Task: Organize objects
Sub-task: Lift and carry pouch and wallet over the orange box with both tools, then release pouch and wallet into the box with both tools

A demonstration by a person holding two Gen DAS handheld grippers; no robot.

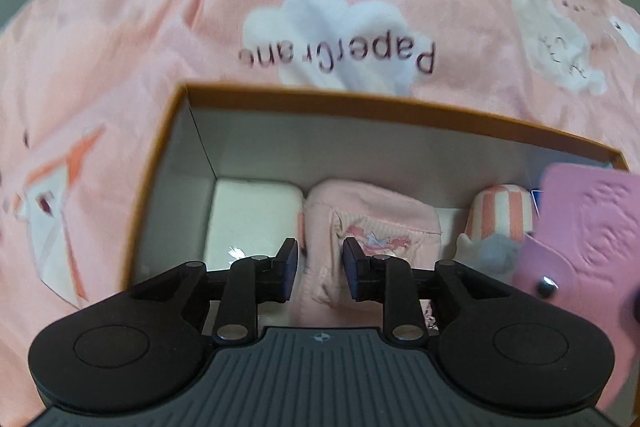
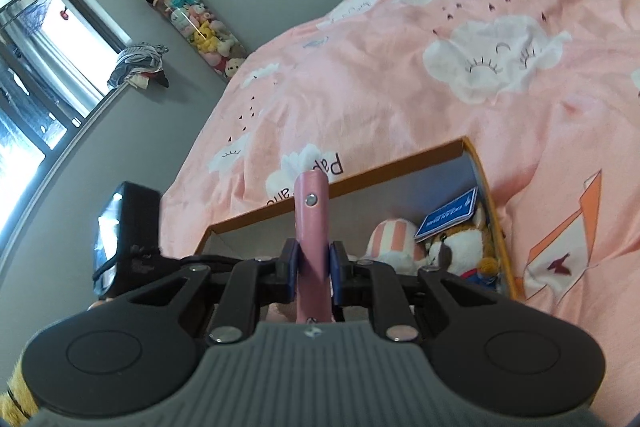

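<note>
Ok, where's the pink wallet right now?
The pink wallet is clamped upright in the right gripper, over the open box, left of the striped plush.

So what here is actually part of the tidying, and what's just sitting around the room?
Part of the job:
- orange-rimmed box
- pink wallet, clamped in the right gripper
- folded pink garment in the box
- striped plush, blue booklet
- left gripper, open

Just lying about:
- pink bedspread
- tube of plush toys
- clothes pile
</note>
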